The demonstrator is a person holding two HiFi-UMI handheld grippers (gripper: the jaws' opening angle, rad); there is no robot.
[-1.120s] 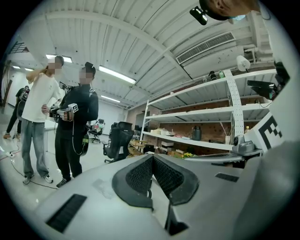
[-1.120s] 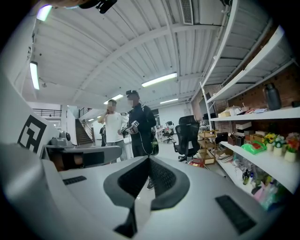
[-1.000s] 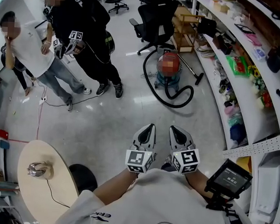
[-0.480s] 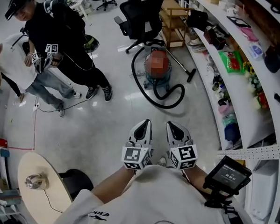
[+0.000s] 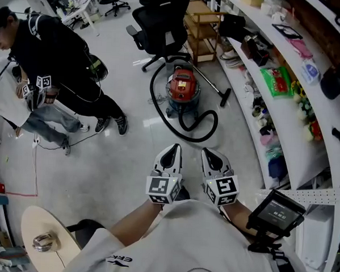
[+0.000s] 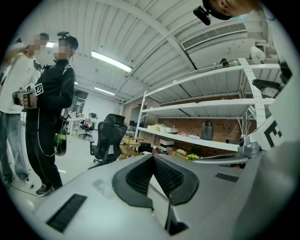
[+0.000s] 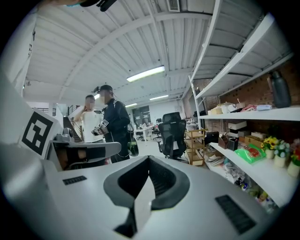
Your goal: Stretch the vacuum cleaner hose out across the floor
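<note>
On the pale floor (image 5: 123, 158), close to the foot of the long white shelving (image 5: 284, 118), stands the red vacuum cleaner (image 5: 182, 86). Its black hose (image 5: 188, 132) lies coiled. It runs out past the canister's left side and curls round in front of it in a loose loop on the floor. A thin rigid wand (image 5: 209, 83) slants from behind the canister toward the shelving and ends in a dark nozzle at the shelving's foot. Behind the cleaner are a black office chair (image 5: 160, 15) and a small wooden cart (image 5: 202, 17). A person in black (image 5: 52, 55) stands off to the left side of the floor, and a round table (image 5: 39, 245) shows at the lower left corner.

The left gripper (image 5: 173, 150) and the right gripper (image 5: 210, 155) are held side by side near the wearer's chest, pointing toward the cleaner and well apart from the hose. Seen from its own camera, the left gripper (image 6: 152, 158) has its tongs pressed together with nothing between them. The right gripper (image 7: 149, 160) likewise has its tongs pressed together and empty.
</note>
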